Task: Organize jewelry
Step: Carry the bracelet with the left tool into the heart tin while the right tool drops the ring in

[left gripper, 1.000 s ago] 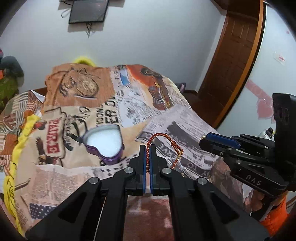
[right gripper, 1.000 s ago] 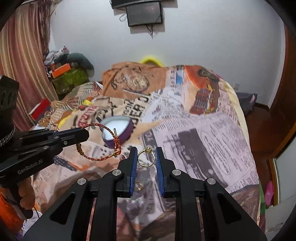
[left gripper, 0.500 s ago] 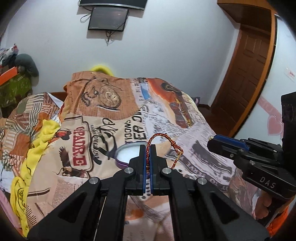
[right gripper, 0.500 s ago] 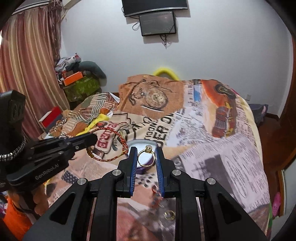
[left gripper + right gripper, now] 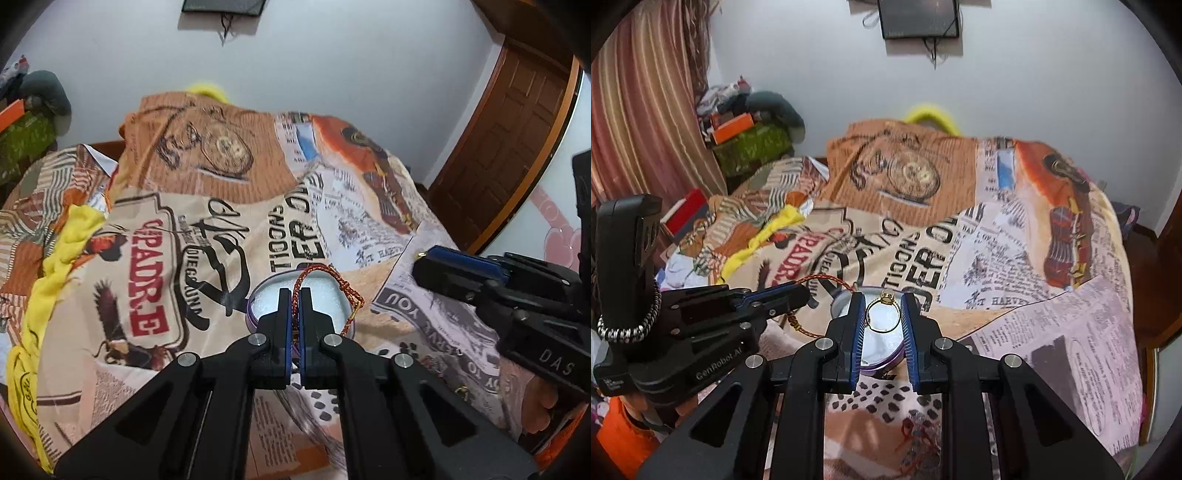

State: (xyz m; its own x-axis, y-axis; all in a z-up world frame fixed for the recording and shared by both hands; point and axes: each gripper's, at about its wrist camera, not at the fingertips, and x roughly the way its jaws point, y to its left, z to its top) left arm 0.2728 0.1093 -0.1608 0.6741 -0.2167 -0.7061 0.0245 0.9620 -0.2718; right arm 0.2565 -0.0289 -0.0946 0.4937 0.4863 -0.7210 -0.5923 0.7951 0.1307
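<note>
Both claws now over the tin (image 5: pixel 882 354): left claw (image 5: pixel 295 299) pinching bracelet (image 5: pixel 332 284), right claw (image 5: pixel 884 310) clasping ring (image 5: pixel 882 314)

You're in a home bedroom. A bed with a newspaper-print bedspread (image 5: pixel 1015 258) fills it, below a wall-mounted TV (image 5: pixel 919 18). Striped curtains (image 5: pixel 639 110) hang nearby.

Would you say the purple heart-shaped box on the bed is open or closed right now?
Open. The purple box has no lid on it, and its white lining is exposed beneath the bracelet and the gold ring.
</note>
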